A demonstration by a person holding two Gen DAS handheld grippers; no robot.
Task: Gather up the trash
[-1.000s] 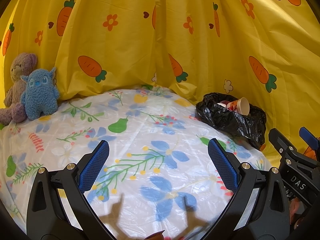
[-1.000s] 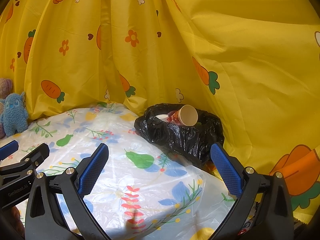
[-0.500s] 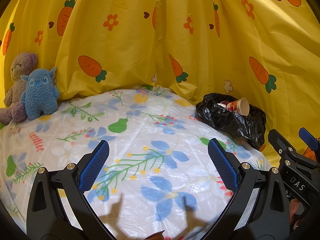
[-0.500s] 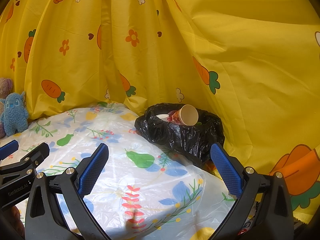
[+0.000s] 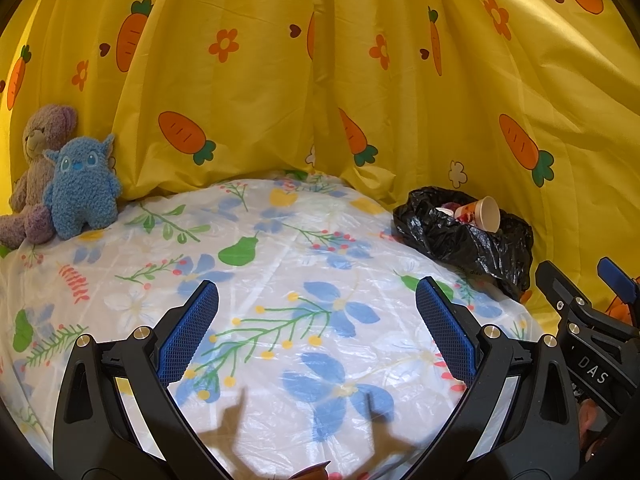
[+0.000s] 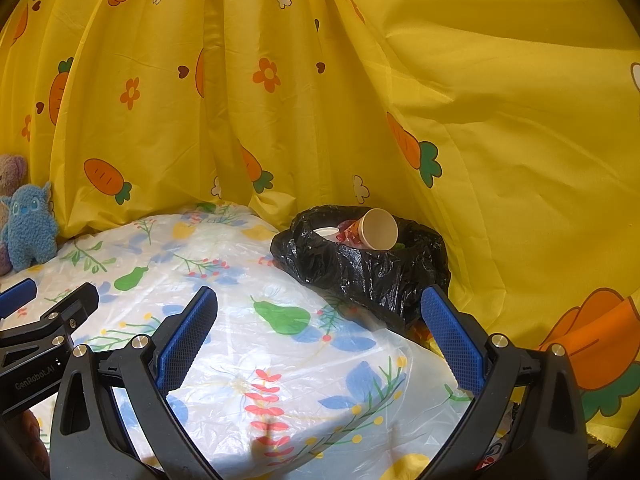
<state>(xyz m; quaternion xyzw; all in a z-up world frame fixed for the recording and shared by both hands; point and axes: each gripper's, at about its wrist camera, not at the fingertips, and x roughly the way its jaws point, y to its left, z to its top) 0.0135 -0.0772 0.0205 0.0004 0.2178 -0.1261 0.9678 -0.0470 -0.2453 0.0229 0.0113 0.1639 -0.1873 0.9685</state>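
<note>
- Almost nothing has been moved since the earlier frames: both views are framed as before, with only the slightest drift noted in the left wrist view
- Fingers of the left gripper (image 5: 316,332) are held wide apart over the flowered desk (image 5: 280,280), and nothing is carried between them
- Fingers of the right gripper (image 6: 318,338) are spread just as wide and are likewise empty
- At the far right of the desk, against the yellow carrot curtain (image 6: 500,120), the black trash bag (image 6: 372,276) is seen lying open, with a paper cup (image 6: 378,230) resting on its side at the mouth among other scraps
- No loose trash can be made out on the desk, so collection is judged finished or nearly so
- Two plush toys (image 5: 80,188) are left standing at the far left, well apart from the bag
</note>
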